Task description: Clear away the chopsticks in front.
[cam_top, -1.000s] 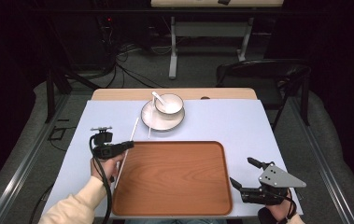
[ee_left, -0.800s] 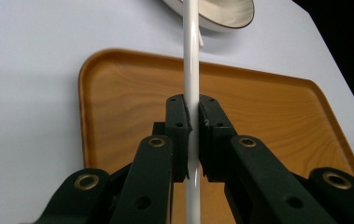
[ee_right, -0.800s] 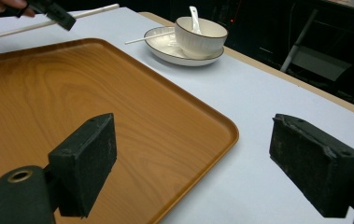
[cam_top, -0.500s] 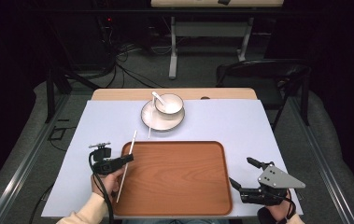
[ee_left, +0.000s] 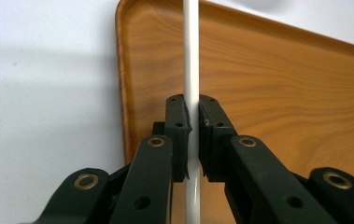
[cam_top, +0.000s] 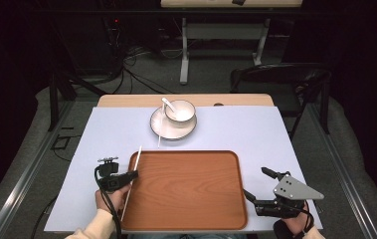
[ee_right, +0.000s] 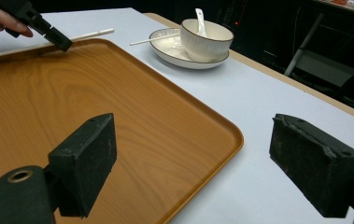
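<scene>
- Along the left rim of the brown wooden tray (cam_top: 186, 189), the left gripper (cam_top: 131, 175) is clamped on a thin white chopstick (cam_top: 131, 181), its pads pinching the rod from both sides in the left gripper view (ee_left: 191, 70).
- Seen from above, the held chopstick runs lengthwise along the tray's left rim, gripped near its middle, with one end pointing toward the far side of the table and the other toward the person.
- A second white chopstick (cam_top: 160, 130) rests with one end on the cream ceramic plate (cam_top: 162, 130), which carries a cream bowl (cam_top: 180, 112) with a white spoon (cam_top: 168, 104) in it.
- At the near right corner of the pale blue tabletop (cam_top: 255, 129), the right gripper (cam_top: 255, 186) stands with jaws wide apart and nothing between them.
- Judging by its look, the chopstick is light, stiff and glossy, so likely slippery; it could swivel or slide in the pads.
- A hold near mid-length, as now, should balance it best; squeezing near a tip would let it tilt.
</scene>
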The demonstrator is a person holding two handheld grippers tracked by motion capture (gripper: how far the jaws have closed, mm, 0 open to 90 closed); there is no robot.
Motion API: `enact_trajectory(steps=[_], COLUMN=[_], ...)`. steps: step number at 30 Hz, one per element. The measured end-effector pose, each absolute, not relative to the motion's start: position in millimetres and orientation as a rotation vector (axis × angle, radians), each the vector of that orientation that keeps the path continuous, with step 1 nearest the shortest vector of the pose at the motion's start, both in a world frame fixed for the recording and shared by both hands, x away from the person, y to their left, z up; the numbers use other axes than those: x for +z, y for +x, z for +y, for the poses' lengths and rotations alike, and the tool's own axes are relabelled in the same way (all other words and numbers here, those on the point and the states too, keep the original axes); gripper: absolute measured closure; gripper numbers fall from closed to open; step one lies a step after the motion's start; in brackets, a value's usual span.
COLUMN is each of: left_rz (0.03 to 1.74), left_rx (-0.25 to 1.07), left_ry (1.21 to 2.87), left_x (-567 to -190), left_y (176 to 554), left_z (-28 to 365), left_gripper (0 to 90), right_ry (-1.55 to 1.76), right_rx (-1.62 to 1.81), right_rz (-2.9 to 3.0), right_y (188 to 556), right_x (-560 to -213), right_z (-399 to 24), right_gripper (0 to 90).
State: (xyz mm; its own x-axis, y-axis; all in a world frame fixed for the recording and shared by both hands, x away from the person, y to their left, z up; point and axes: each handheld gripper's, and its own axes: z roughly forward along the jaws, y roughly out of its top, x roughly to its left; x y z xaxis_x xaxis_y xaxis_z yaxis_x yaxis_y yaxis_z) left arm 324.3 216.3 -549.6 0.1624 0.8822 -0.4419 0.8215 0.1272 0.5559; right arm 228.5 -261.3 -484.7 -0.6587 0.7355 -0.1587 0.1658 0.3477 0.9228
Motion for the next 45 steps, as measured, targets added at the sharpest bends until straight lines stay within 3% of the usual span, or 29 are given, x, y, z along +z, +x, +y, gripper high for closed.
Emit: enact_trajectory(steps=[22,33,35,41,45], left_rz=[1.665,1.620,1.621,1.550,1.503], left_rx=[0.097,0.104,0.105,0.128,0.146], left_ry=[1.729,1.793,1.791,1.798,1.791], left_x=[-552.2,-549.3,-548.6,-536.1,-528.2], left_y=[320.4,322.5,322.8,325.0,329.3], left_z=[218.2,216.0,216.0,212.4,213.9], left_gripper=[83.1,77.8,73.4,35.8,26.5], right_ry=[0.760,0.756,0.752,0.753,0.751], right_rx=[1.309,1.313,1.312,1.308,1.317], right_rz=[2.063,2.065,2.066,2.069,2.069], right_y=[230.8,231.1,230.8,231.4,229.9], right_x=[-484.4,-484.8,-484.6,-484.9,-484.7], right_z=[-258.4,-258.3,-258.1,-257.8,-257.8], right_gripper=[14.2,14.2,14.2,14.2,14.2])
